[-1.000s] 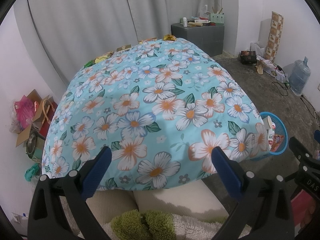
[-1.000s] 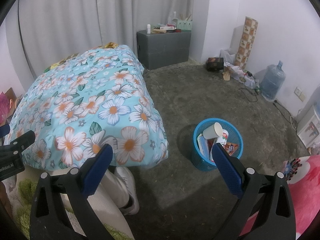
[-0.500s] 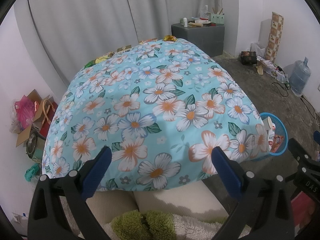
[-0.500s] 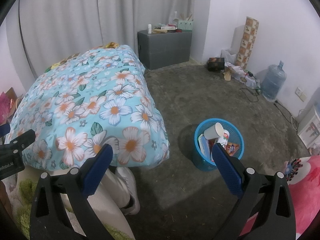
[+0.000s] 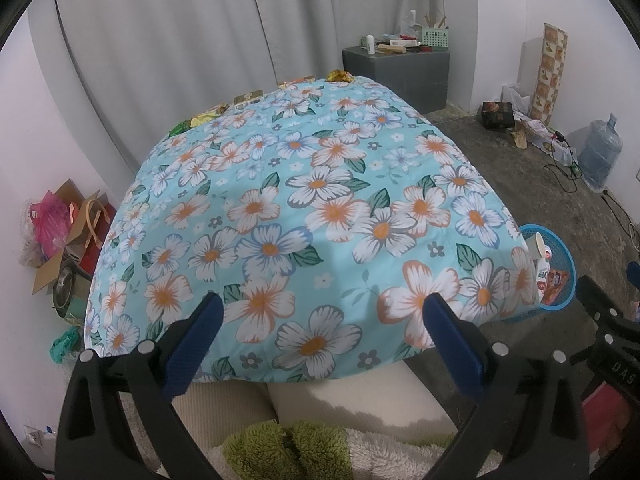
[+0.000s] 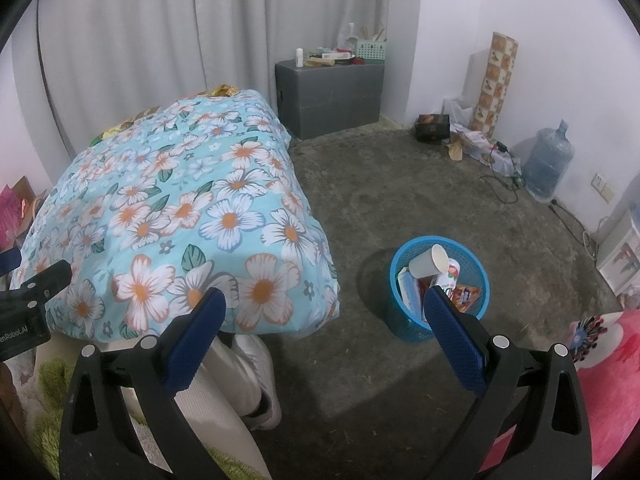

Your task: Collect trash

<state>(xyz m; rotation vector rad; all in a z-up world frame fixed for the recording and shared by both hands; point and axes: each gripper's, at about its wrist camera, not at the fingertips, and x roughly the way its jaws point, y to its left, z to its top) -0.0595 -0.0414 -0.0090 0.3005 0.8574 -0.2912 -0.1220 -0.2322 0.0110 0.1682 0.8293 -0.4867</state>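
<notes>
Left wrist view, nearest first: the left gripper has its two blue-padded fingers spread wide with nothing between them, held over the near edge of the bed with the turquoise quilt printed in white and orange flowers. In the right wrist view the right gripper is likewise wide open and empty, above the grey concrete floor just beside the bed's near corner.

Just beside that same corner, on the floor, stands one round blue plastic mesh wastebasket. It already holds one white paper cup lying on top, plus what look like three or so cartons and wrappers, one of them orange; the exact count inside is hard to tell. So part of the collecting looks done.

What appears left lies at the bed's far edge, against the grey curtain: a row of crumpled wrappers. I count about five: a green one, a yellow one, two flat brownish packets, and a gold crumpled one at the far end. All are well apart from both grippers, and neither has started a reach, as I judge it.

Beyond the bed's far end sits one dark grey cabinet, and by the far wall one blue water jug.
</notes>
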